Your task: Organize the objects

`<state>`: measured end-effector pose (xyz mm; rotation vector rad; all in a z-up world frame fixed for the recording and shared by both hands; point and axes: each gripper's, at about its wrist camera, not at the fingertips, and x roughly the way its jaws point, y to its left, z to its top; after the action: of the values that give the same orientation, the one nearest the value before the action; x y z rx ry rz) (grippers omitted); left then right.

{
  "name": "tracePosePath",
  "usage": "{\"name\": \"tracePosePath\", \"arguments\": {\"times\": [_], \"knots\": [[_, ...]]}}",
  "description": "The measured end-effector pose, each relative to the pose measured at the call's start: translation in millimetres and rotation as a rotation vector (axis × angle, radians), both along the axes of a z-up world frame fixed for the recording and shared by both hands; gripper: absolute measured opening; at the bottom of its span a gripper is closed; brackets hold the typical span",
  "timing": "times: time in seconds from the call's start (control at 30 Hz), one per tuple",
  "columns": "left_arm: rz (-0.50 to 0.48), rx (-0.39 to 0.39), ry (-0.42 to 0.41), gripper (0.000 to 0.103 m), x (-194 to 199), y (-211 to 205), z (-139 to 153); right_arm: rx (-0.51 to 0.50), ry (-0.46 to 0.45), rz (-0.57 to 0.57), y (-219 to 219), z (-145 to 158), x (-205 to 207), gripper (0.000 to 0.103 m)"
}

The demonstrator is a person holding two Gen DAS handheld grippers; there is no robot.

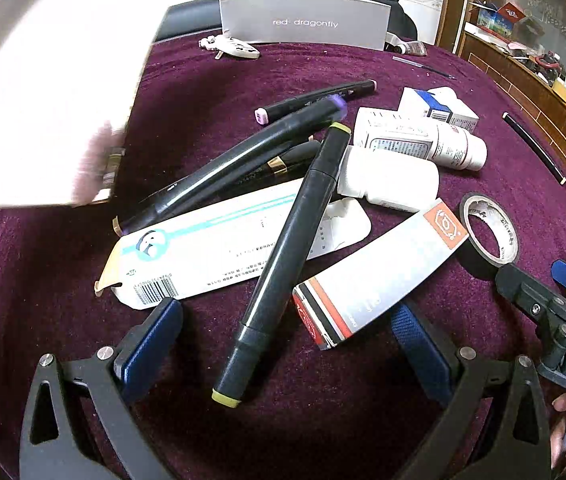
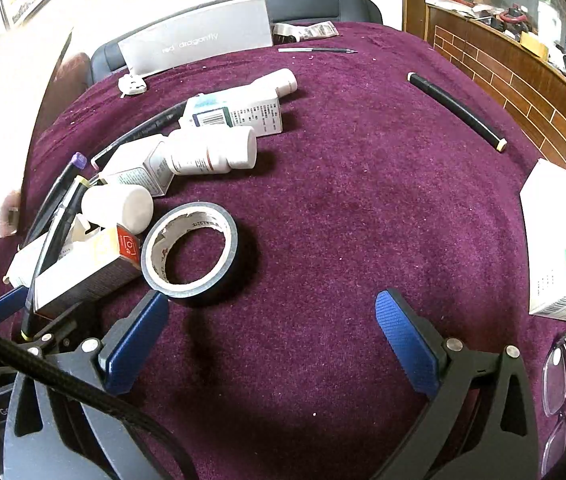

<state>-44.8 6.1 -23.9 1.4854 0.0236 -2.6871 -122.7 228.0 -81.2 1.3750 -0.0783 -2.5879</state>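
I find the clutter heaped on the maroon table (image 2: 363, 200): a black marker with yellow-green ends (image 1: 283, 248) lies across a long white carton (image 1: 211, 252), beside an orange-trimmed box (image 1: 375, 272), white bottles (image 1: 391, 180) and a tape roll (image 2: 191, 252). Left gripper (image 1: 283, 344) and right gripper (image 2: 271, 340) both hover with jaws spread, empty. A blurred white box (image 1: 43, 92) hides the left of the left wrist view; the print is unreadable.

Black markers (image 1: 283, 248), white bottles (image 1: 391, 180) and cartons (image 1: 211, 252) are lying jumbled together. A tape roll (image 2: 190, 252) is lying flat beside them.
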Motion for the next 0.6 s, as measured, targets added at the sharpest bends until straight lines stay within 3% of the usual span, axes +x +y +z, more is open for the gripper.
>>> {"name": "tracePosePath", "arguments": {"times": [0.6], "knots": [[0.0, 0.0, 0.0, 0.102, -2.2, -0.8, -0.9, 0.013, -0.001, 0.0, 1.0, 1.4, 2.5, 0.103]]}}
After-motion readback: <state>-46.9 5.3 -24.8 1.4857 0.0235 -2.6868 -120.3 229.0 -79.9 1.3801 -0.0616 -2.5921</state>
